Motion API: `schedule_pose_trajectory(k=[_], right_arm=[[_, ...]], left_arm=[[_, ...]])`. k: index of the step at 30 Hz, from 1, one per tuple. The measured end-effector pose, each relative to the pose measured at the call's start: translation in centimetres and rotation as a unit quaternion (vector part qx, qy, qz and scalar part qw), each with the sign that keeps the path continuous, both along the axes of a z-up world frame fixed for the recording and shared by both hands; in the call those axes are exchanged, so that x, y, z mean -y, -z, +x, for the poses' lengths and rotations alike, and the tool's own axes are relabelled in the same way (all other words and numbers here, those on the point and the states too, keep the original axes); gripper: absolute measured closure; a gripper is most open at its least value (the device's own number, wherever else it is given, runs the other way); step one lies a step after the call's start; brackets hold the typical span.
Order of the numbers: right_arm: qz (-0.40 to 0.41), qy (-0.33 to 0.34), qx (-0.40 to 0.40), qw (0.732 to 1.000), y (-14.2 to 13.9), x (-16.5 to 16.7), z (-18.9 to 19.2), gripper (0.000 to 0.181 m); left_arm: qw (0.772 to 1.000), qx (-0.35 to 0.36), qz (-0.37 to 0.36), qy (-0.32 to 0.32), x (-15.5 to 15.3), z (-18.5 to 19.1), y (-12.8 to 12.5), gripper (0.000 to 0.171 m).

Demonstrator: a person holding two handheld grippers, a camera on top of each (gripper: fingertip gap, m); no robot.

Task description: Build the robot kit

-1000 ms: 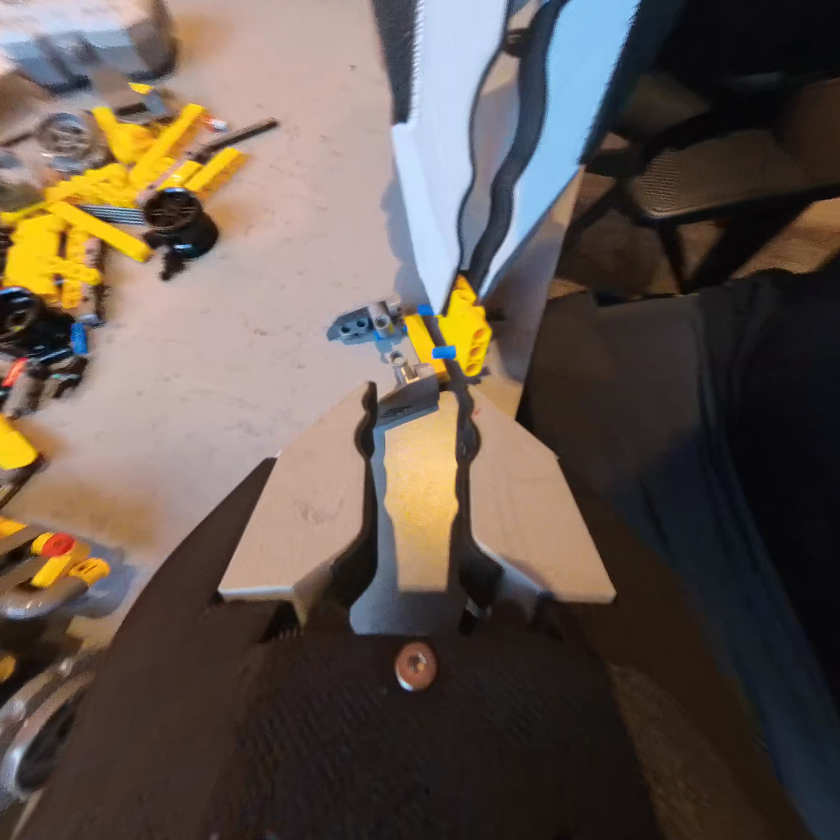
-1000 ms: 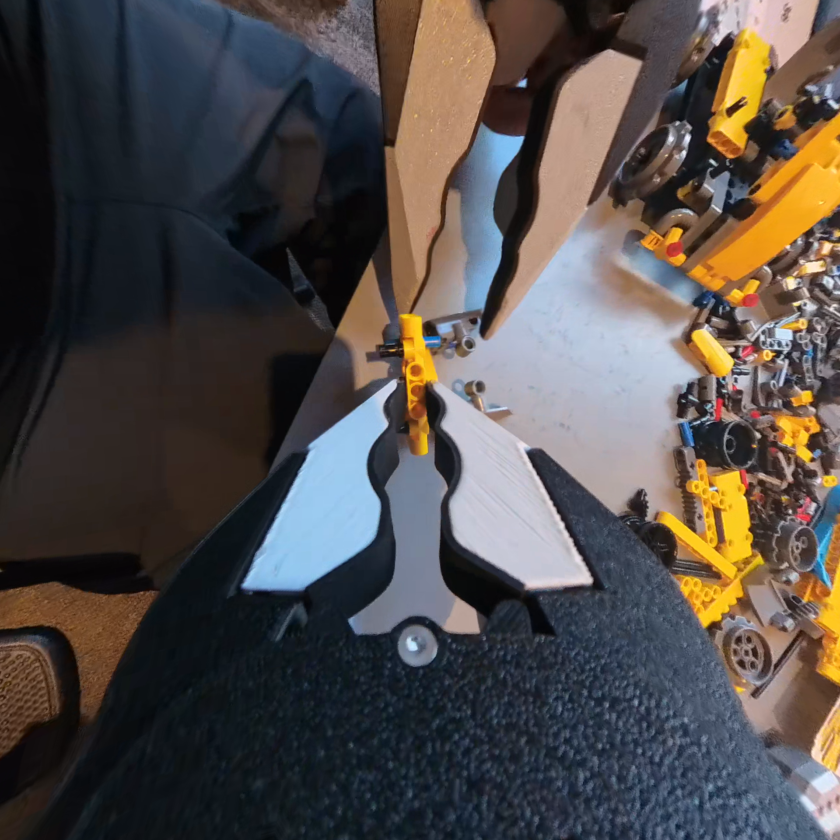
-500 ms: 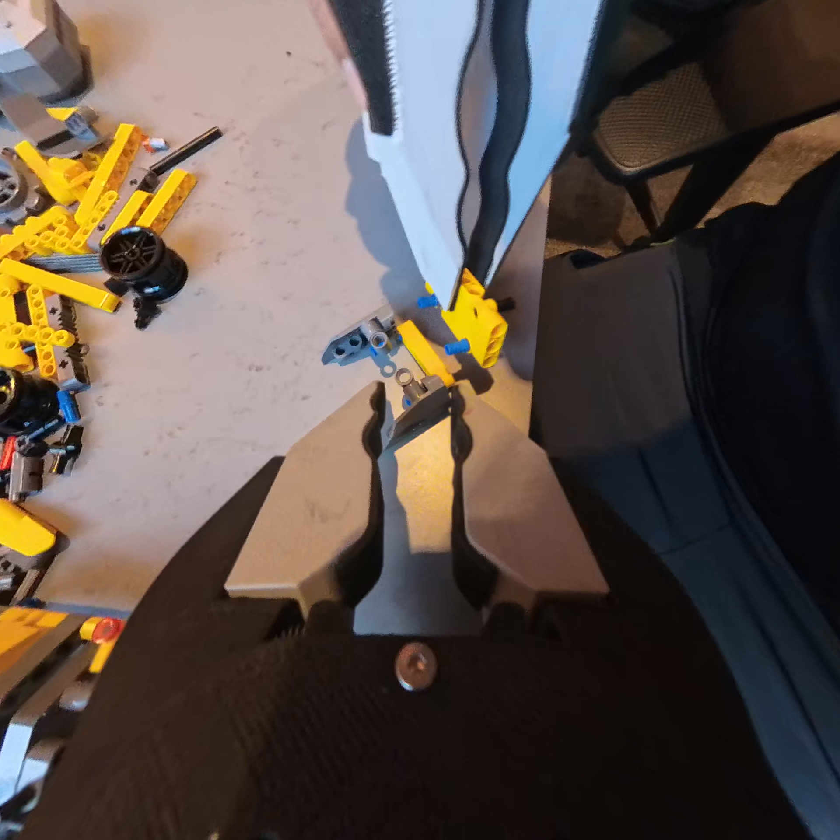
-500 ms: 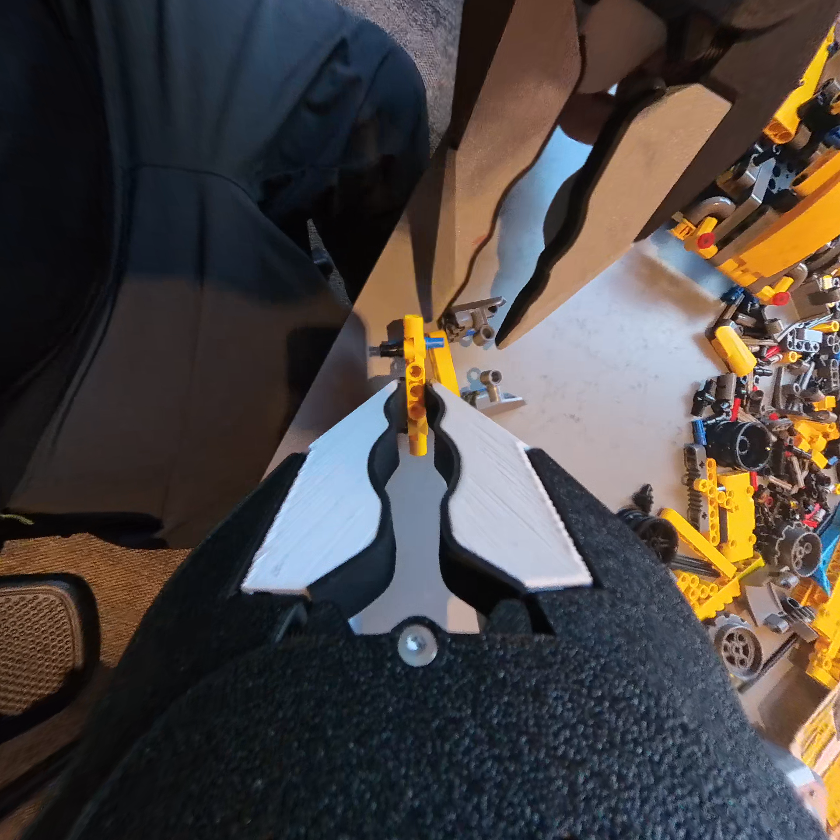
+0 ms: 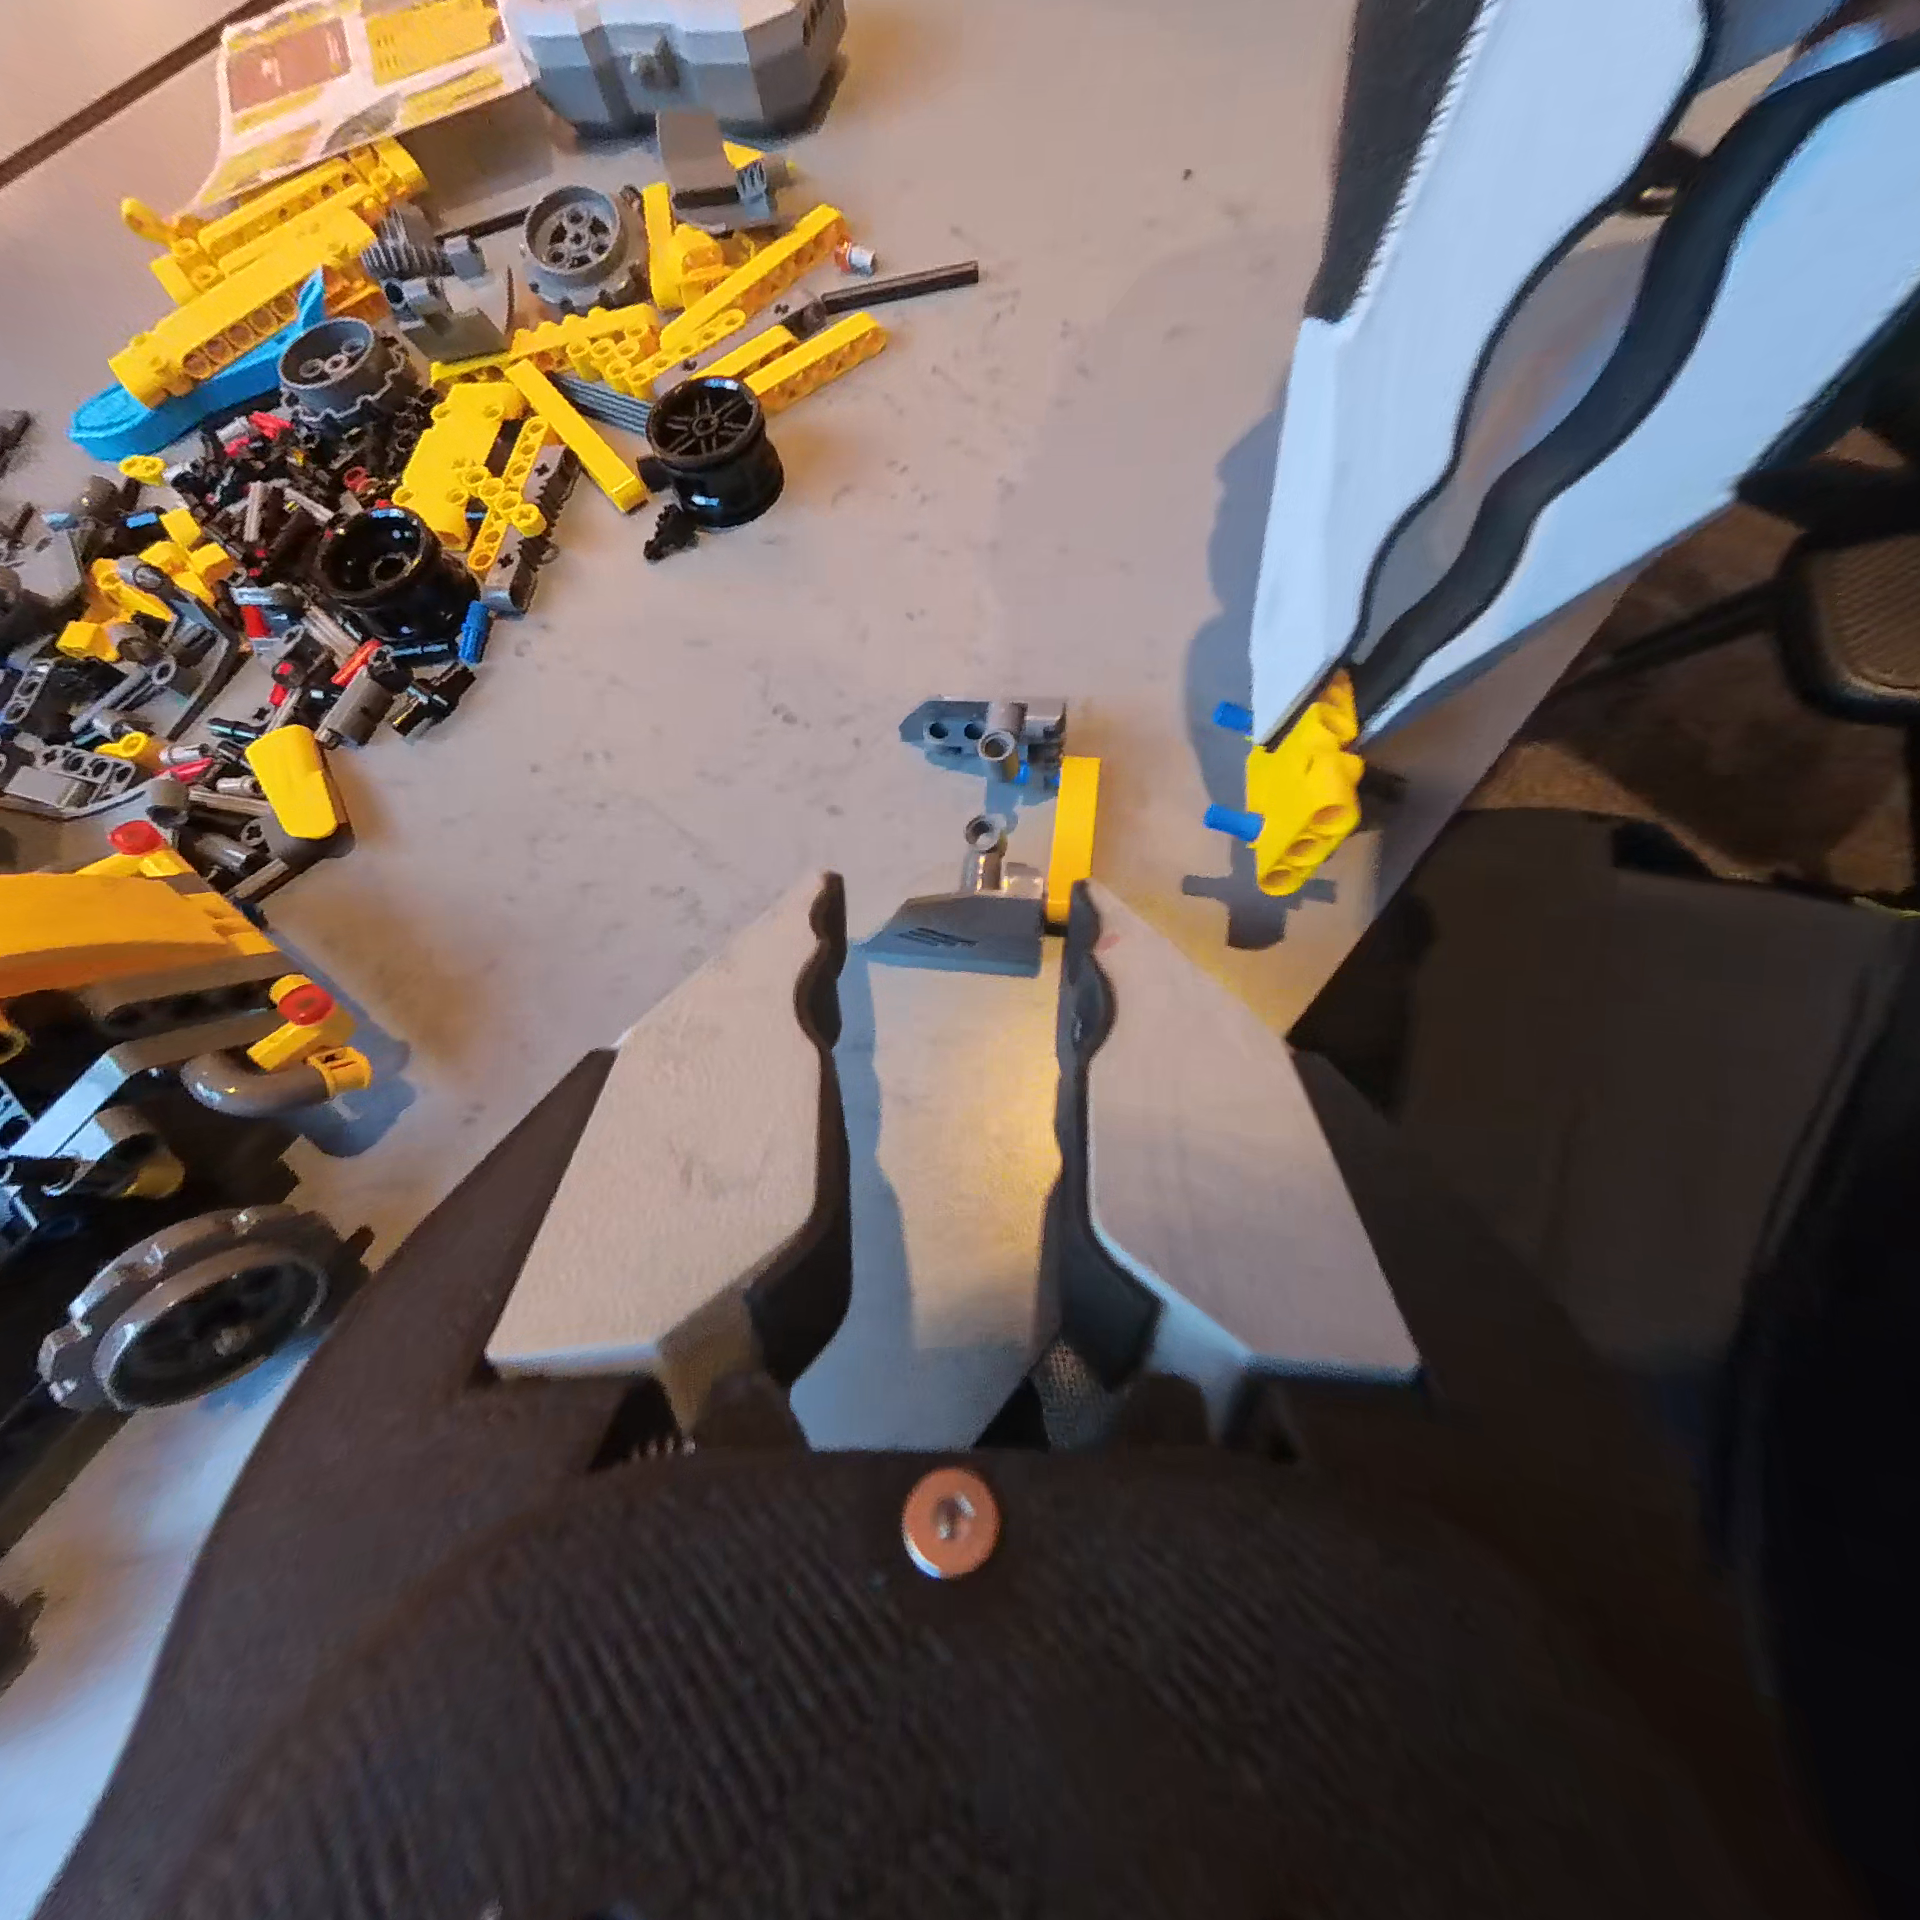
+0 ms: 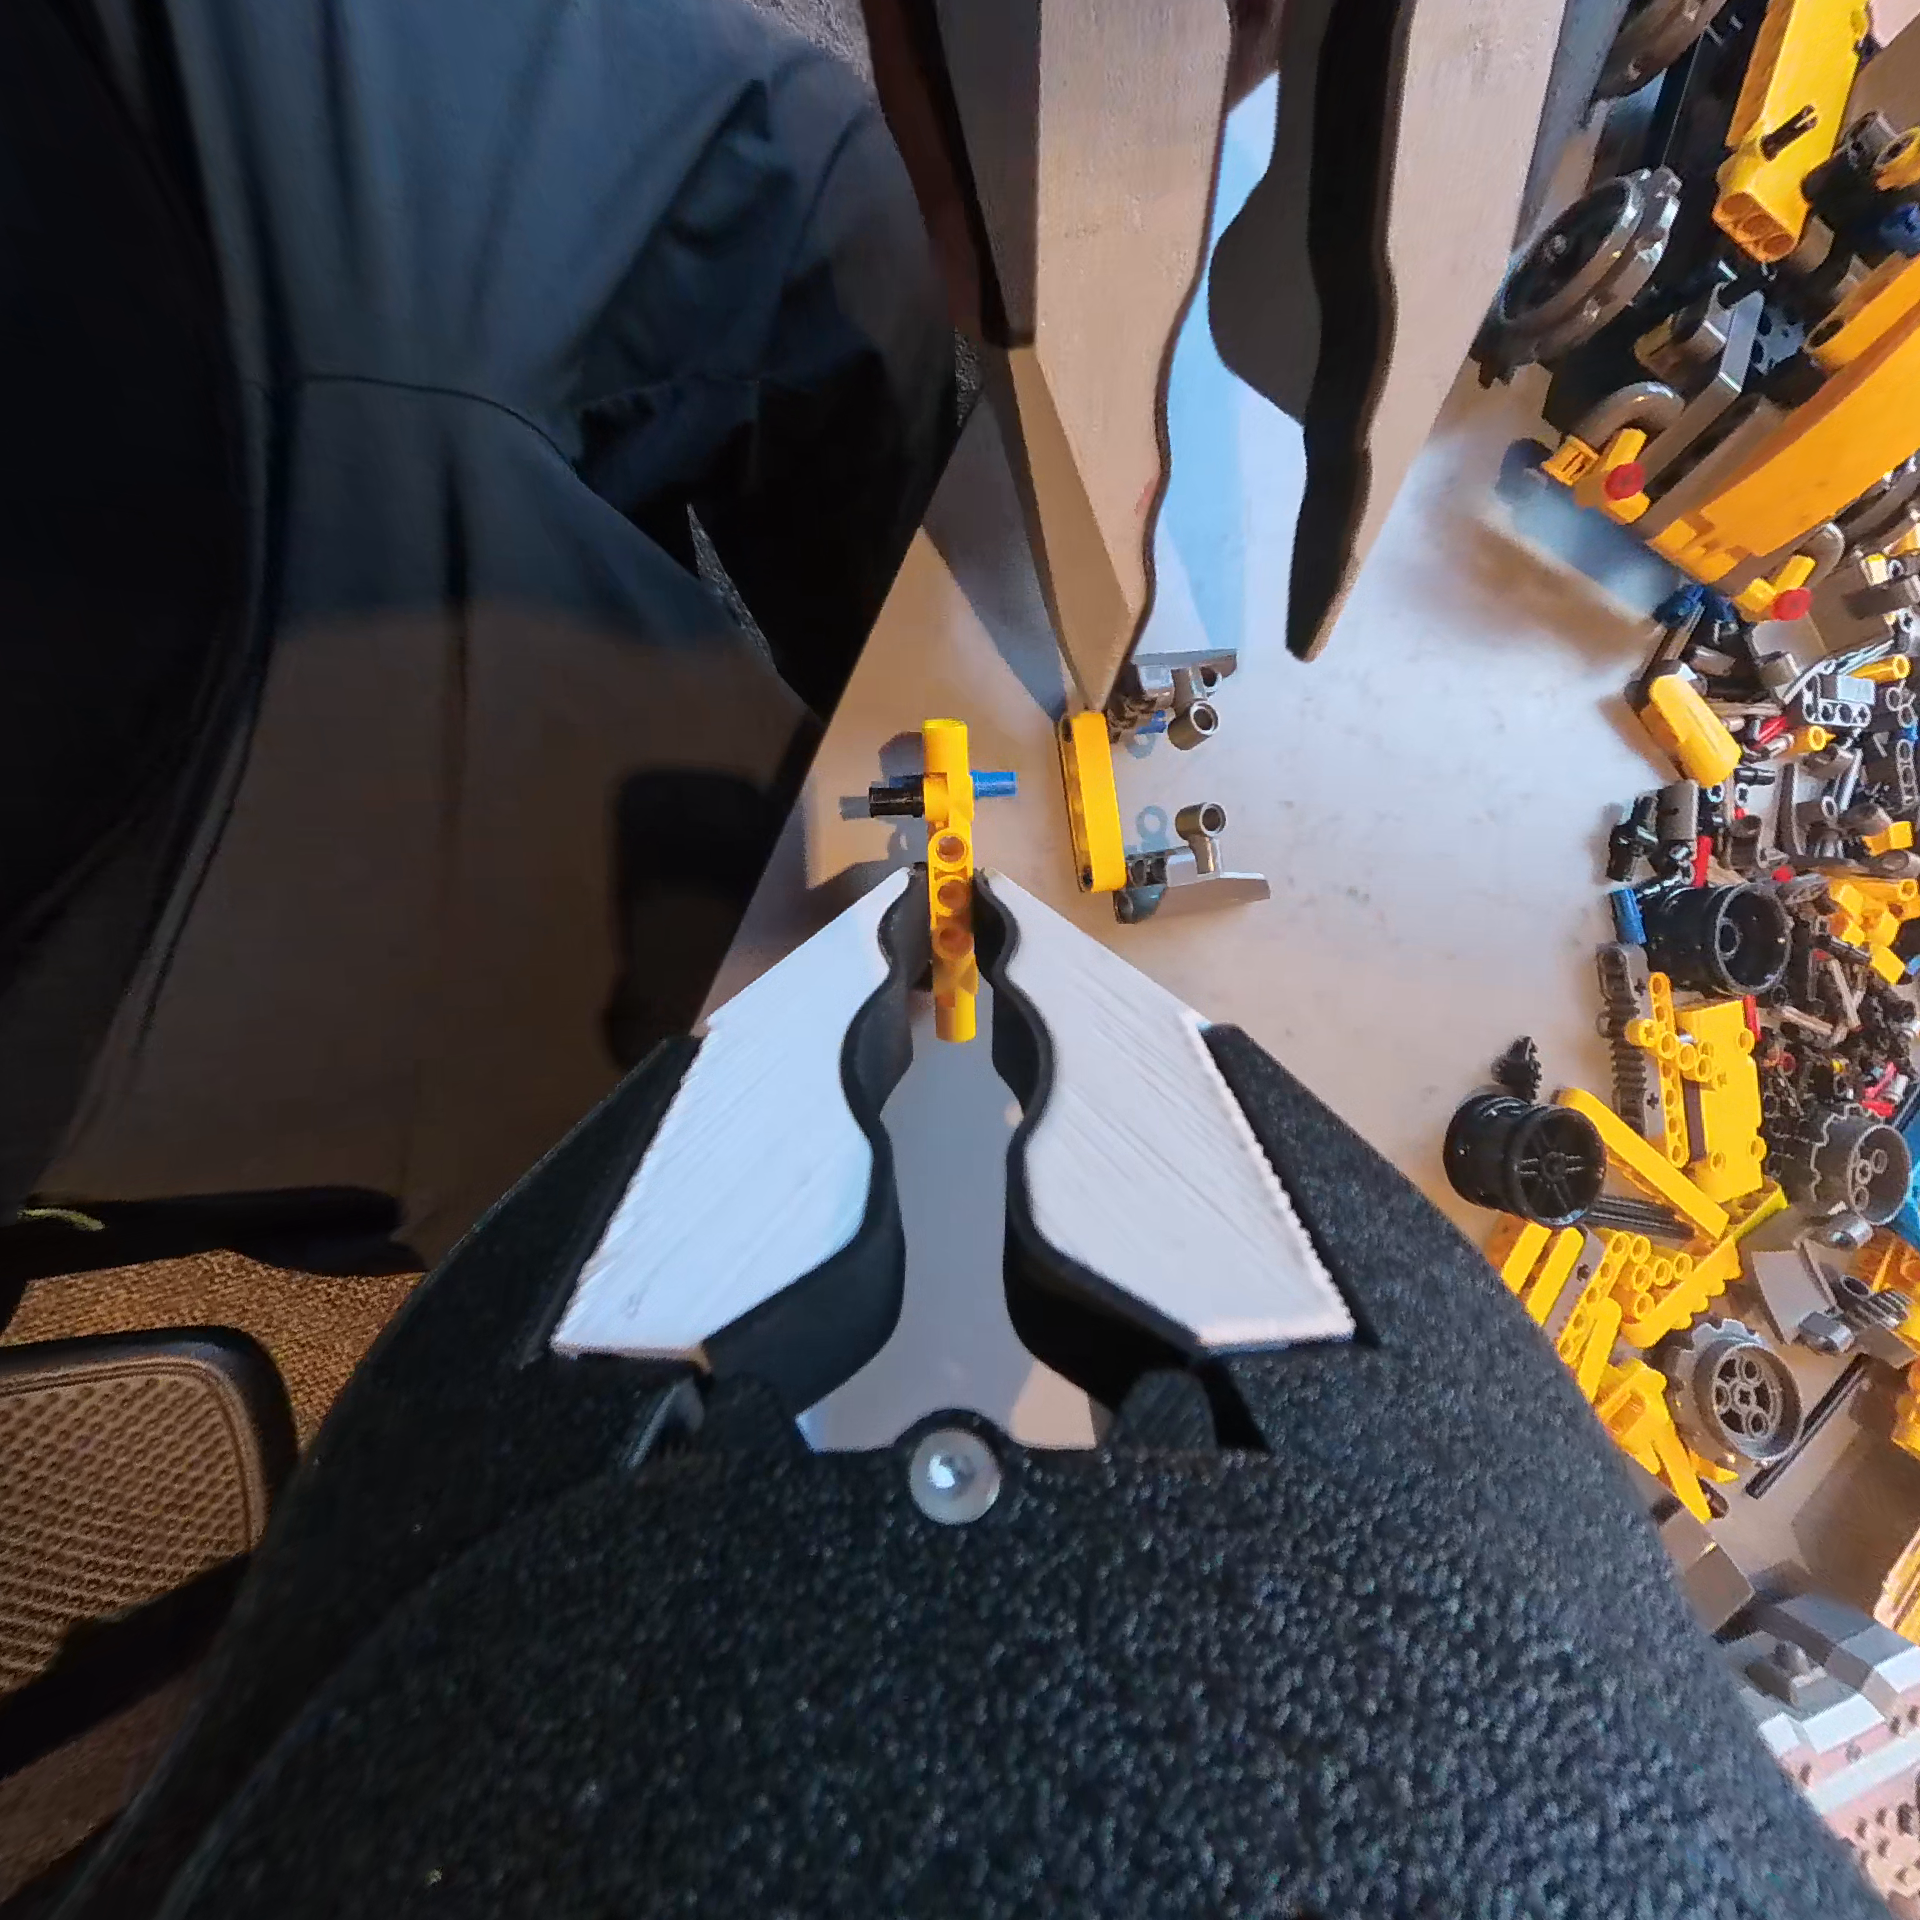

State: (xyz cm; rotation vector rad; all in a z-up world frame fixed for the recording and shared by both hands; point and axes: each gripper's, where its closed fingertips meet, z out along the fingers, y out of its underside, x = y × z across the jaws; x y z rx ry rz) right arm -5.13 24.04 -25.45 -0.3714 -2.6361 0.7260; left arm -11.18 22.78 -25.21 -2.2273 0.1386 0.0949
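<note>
One folded printed sheet (image 5: 353, 78), perhaps instructions.

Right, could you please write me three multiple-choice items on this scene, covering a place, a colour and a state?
1. Where is the grey wedge piece? A in the parts pile; B on top of a black wheel; C on the table between the fingers of the left gripper.
2. What colour is the beam held by the right gripper? A red; B yellow; C green.
3. How are the left gripper's fingers? A open; B shut on a wheel; C shut on a pin.
Answers: C, the wedge lies on the table between the fingertips; B, the clamped beam is yellow; A, a wide gap parts the fingers.
</note>
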Motion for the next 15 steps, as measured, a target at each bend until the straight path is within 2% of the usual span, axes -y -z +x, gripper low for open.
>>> schedule_pose_trajectory(k=[8, 15], right_arm=[[0.007, -0.005, -0.014, 1.0, -0.4, 0.2, -0.7, 0.174], [0.029, 0.0, -0.003, 1.0, 0.2, 0.3, -1.9, 0.174]], left_arm=[[0.999, -0.036, -0.018, 0.016, 0.0, 0.4, 0.8, 0.143], [0.992, -0.068, -0.012, 0.11, -0.1, 0.7, 0.8, 0.144]])
